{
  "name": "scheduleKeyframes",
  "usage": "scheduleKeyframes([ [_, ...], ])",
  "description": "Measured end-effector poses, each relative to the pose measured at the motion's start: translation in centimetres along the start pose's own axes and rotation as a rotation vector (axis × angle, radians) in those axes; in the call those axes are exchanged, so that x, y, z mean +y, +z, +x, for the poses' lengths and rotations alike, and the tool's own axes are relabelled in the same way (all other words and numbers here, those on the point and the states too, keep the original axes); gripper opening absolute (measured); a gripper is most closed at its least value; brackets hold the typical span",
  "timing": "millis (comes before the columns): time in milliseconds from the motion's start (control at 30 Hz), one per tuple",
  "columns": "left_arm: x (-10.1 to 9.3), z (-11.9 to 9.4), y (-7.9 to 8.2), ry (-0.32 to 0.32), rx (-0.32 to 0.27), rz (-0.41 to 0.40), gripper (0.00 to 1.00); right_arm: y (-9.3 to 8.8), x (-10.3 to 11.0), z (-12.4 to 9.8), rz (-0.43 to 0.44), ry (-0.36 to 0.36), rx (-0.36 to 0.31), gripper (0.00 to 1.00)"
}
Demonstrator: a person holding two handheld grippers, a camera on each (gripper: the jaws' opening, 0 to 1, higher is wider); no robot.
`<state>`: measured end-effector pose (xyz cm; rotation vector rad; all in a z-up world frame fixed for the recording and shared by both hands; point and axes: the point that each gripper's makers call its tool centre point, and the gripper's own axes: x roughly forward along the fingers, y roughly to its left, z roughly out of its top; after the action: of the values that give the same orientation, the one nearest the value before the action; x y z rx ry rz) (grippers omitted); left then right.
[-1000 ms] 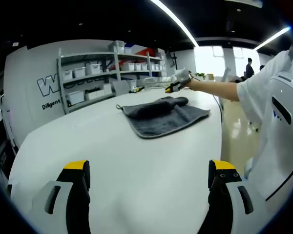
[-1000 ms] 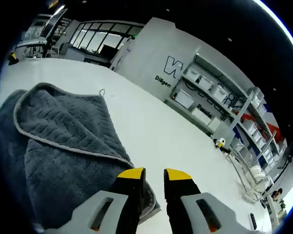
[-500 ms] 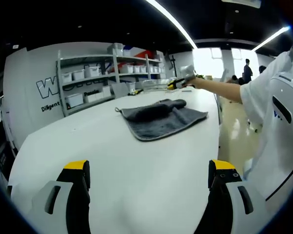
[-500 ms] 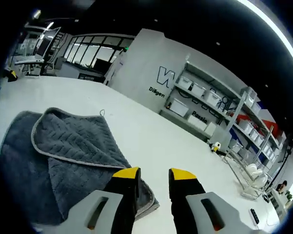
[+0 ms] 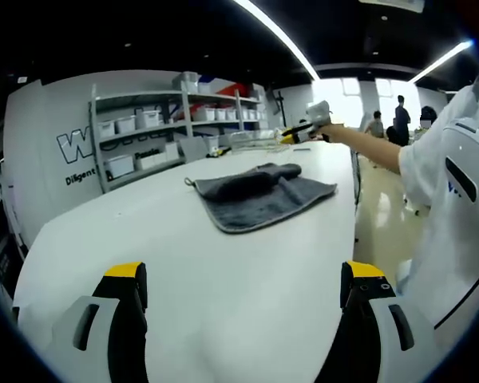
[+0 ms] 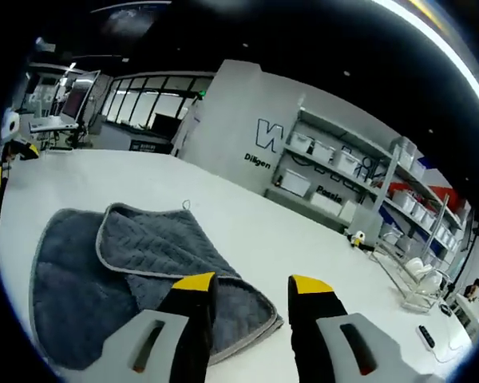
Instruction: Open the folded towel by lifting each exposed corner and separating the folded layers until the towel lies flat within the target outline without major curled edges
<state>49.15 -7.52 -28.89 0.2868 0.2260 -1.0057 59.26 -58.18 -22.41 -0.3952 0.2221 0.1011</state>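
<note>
A dark grey towel (image 5: 259,191) with pale edging lies on the white table (image 5: 144,239), partly folded, its upper layer bunched toward the far side. In the right gripper view the towel (image 6: 128,255) shows a folded-over flap and a small hang loop (image 6: 186,205). My right gripper (image 6: 251,286) hovers above the towel's near corner, open, with nothing between its fingers. In the left gripper view a hand holds the right gripper (image 5: 307,132) up beyond the towel. My left gripper (image 5: 243,279) stands wide open over bare table, well short of the towel.
Metal shelves with white bins (image 5: 144,120) line the wall behind the table. A wire rack (image 6: 415,271) and a small yellow object (image 6: 355,237) sit further along the tabletop. The person's white-clad body (image 5: 455,199) stands at the table's right edge, with people (image 5: 403,112) beyond.
My right gripper has risen and drawn back from the towel, and its jaws have spread wider. The left gripper has stayed where it was.
</note>
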Motion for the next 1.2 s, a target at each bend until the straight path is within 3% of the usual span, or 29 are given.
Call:
scheduleKeyframes([
  [400,-0.2,0.3,0.1,-0.007,0.0,0.004,0.99,0.5,0.4,-4.3,0.059,-0.036,-0.008,0.5],
  [767,-0.4,0.6,0.1,-0.012,0.001,0.005,0.99,1.2,2.0,-8.7,0.083,-0.051,-0.021,0.6],
  [967,-0.4,0.6,0.1,-0.011,0.001,0.004,0.99,1.9,3.2,-9.8,0.076,-0.033,-0.019,0.62],
  [1200,-0.5,0.8,0.0,-0.015,0.004,0.002,0.99,2.4,4.8,-11.4,0.126,-0.018,-0.035,0.67],
])
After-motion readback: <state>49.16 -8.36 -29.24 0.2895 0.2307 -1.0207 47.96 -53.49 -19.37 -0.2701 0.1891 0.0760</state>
